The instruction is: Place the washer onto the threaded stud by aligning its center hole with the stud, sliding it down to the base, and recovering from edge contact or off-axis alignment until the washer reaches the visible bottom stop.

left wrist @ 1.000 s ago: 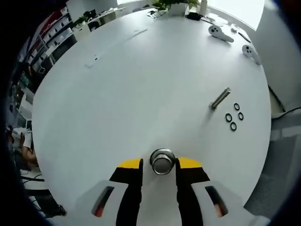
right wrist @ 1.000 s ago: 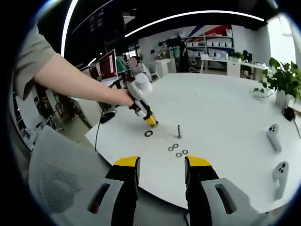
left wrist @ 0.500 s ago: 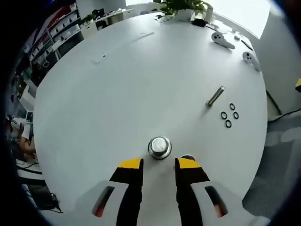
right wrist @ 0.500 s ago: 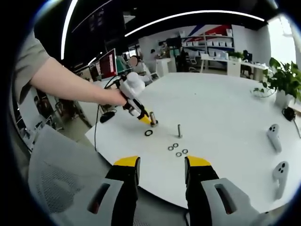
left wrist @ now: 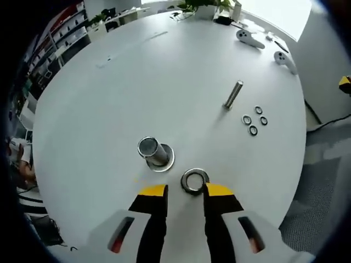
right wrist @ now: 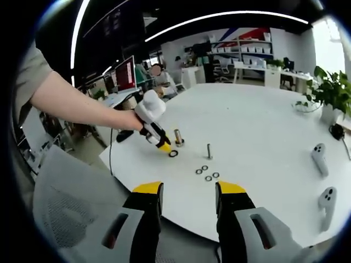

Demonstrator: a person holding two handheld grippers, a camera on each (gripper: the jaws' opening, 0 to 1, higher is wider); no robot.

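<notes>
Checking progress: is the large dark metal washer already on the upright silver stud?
No: the large dark metal washer lies flat on the white table, beside the upright silver stud.

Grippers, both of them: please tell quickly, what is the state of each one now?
Left gripper: open, empty, jaws either side of the large washer lying on the table.
Right gripper: open, empty, held off the table.

small washers (right wrist: 207, 174) too tiny to count surely, plant (right wrist: 330, 94) cut off at edge
</notes>
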